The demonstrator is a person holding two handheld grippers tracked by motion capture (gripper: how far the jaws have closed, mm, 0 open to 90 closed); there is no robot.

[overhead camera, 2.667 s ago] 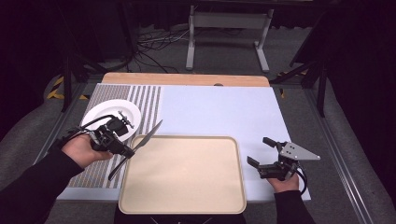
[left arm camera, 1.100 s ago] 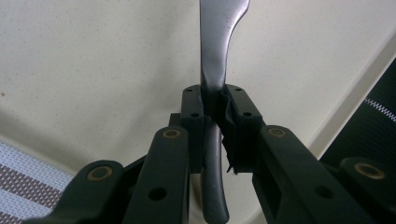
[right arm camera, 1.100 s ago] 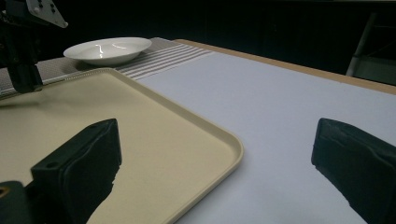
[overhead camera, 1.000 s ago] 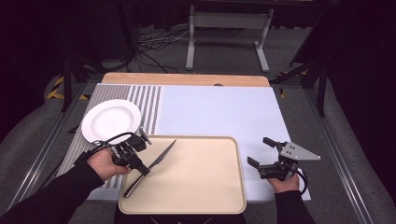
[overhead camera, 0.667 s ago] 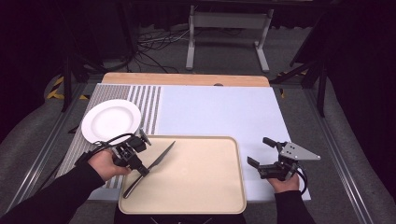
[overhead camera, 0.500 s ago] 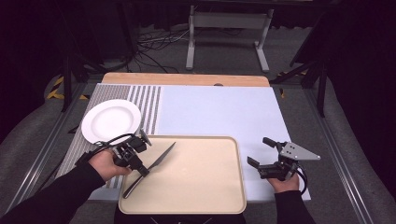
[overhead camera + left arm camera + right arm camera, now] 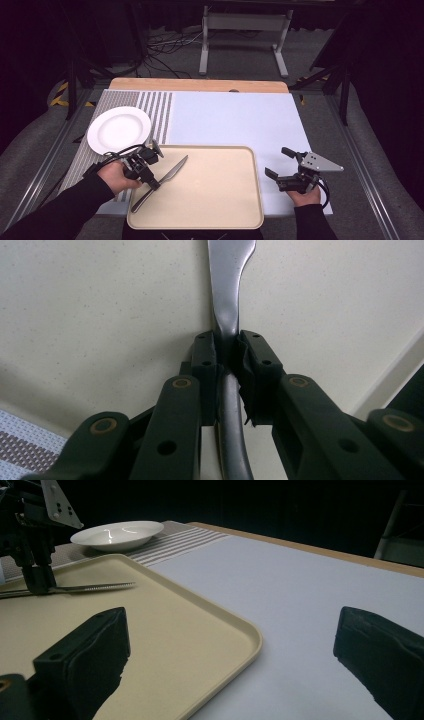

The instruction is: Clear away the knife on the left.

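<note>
The left gripper [image 7: 150, 172] pinches the knife [image 7: 172, 171] low over the tray [image 7: 220, 200]; better lay it flat before letting go, while the right gripper [image 7: 286, 165] idles with jaws spread.

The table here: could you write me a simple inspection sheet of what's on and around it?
Surface: table under a pale sheet, striped mat at left.
Job's things: knife over beige tray; white plate on the mat.
Clutter: nothing seen.
Grippers: left gripper shut on the knife; right gripper open, beside the tray.
Cables: one trails from each gripper; more on the floor.
Surroundings: dark room, metal stand beyond.
</note>
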